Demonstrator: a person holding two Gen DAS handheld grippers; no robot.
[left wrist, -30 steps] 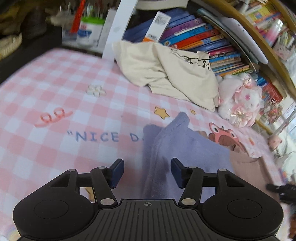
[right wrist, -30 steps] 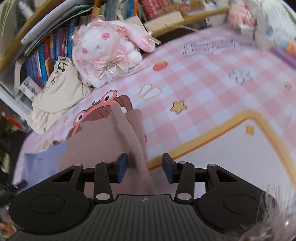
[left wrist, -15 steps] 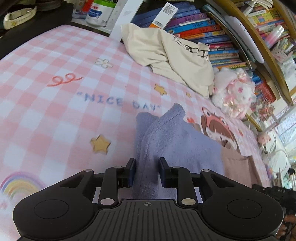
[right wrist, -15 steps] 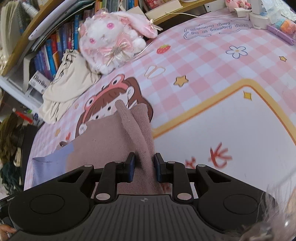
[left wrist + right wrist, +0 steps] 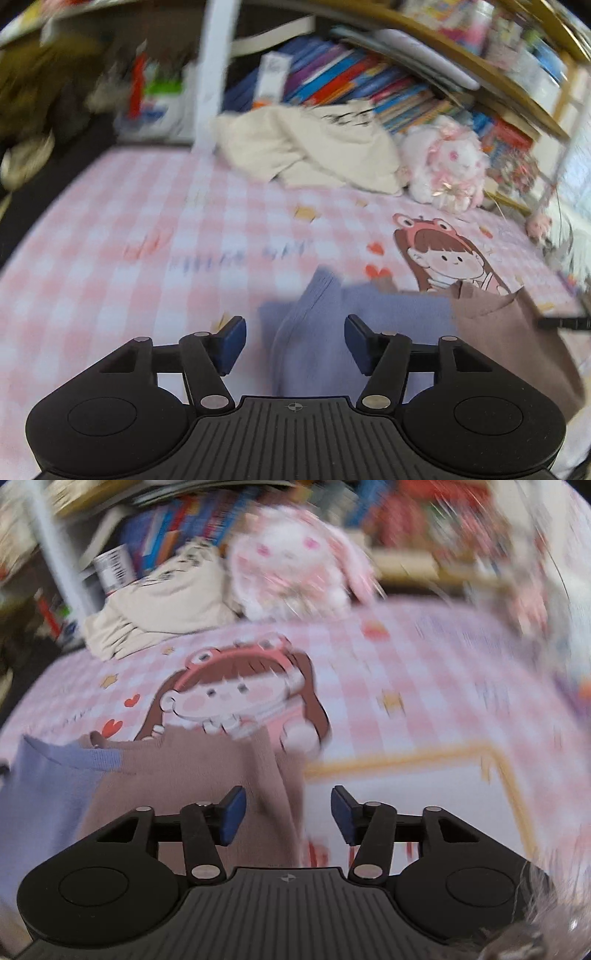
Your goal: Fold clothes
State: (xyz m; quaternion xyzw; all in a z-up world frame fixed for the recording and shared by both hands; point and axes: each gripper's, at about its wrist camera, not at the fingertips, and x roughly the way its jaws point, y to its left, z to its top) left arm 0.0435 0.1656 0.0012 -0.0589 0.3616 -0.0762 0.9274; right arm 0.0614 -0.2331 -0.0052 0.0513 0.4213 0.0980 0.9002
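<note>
A knit garment, lilac on one half (image 5: 314, 332) and mauve-brown on the other (image 5: 207, 775), lies folded on the pink checked mat (image 5: 110, 277). My left gripper (image 5: 293, 341) is open, its jaws on either side of the raised lilac fold without touching it. My right gripper (image 5: 286, 814) is open over the brown edge (image 5: 284, 794), which lies between the jaws. The brown half also shows in the left wrist view (image 5: 517, 332). Both views are motion-blurred.
A cream garment (image 5: 314, 147) is heaped at the back of the mat beside a white-pink plush rabbit (image 5: 443, 166). Shelves of books (image 5: 351, 85) rise behind them. The mat's dark left edge (image 5: 33, 195) drops off.
Both grippers were shut on the garment half a second ago and have opened and let it go. The garment has been drawn nearer, uncovering the cartoon girl print. Both cameras tilted up.
</note>
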